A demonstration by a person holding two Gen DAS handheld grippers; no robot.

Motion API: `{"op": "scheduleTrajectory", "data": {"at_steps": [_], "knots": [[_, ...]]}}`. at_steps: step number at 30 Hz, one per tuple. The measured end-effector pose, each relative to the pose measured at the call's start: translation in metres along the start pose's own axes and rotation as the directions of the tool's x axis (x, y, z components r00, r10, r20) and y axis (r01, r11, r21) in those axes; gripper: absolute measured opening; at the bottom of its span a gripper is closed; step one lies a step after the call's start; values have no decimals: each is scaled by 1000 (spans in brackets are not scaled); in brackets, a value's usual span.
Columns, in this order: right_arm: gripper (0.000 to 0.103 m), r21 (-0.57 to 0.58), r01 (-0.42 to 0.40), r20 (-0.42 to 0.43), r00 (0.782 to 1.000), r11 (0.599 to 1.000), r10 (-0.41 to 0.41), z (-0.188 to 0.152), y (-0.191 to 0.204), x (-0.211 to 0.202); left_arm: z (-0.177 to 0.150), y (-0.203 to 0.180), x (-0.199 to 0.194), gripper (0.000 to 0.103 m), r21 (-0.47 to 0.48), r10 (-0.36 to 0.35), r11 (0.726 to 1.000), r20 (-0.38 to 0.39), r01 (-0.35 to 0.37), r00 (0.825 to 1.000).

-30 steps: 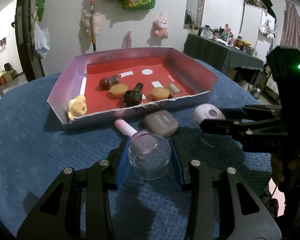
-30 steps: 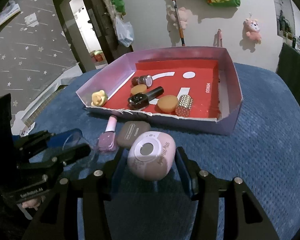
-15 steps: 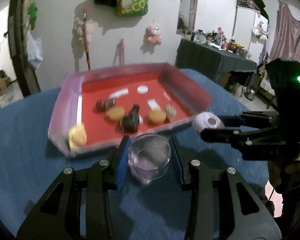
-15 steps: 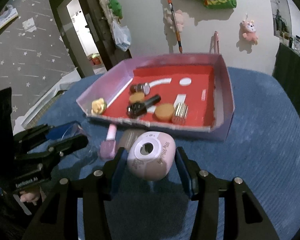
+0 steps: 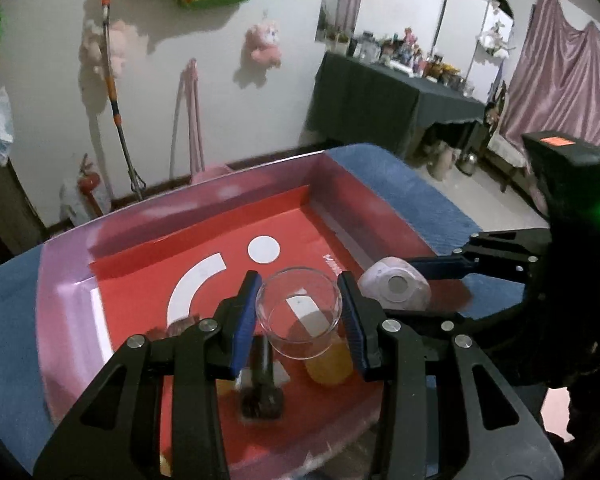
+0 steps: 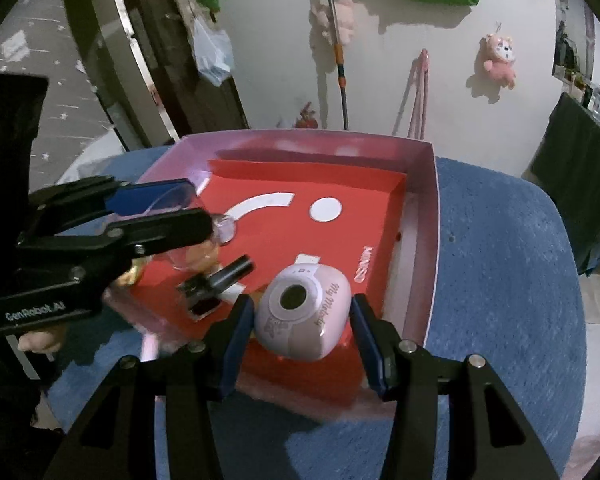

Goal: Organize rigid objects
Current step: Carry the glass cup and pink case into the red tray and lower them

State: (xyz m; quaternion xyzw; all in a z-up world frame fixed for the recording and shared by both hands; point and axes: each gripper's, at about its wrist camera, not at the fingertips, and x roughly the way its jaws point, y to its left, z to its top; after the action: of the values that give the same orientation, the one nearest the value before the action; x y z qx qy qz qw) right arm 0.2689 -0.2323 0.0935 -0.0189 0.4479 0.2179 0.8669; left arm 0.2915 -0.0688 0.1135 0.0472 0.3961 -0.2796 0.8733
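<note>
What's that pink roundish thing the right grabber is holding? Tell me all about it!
It is a small pink case, rounded like a pebble, and looks like smooth plastic. Its top has a pale ring around a dark circle, and "My Melody" is written along one side. The right gripper pinches it between blue pads, holding it over the front right part of the red-floored tray. Only the pads seem to touch it.

Hidden under the gripper
The left gripper point(image 5: 299, 312) covers the dark bottle's point(image 5: 262, 384) neck; the near tray point(image 5: 60, 280) rim blurs.
</note>
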Motion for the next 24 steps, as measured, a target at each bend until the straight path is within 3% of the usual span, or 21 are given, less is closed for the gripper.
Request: {"op": "scheduleTrajectory", "data": {"at_steps": [12, 24], "knots": [[53, -96, 62, -158, 984, 993, -77, 32, -4, 52, 13, 22, 65, 37, -28, -5, 1000, -150, 1, 989], [44, -176, 134, -208, 963, 975, -170, 39, 0, 65, 13, 29, 77, 37, -58, -8, 998, -188, -3, 982]]}}
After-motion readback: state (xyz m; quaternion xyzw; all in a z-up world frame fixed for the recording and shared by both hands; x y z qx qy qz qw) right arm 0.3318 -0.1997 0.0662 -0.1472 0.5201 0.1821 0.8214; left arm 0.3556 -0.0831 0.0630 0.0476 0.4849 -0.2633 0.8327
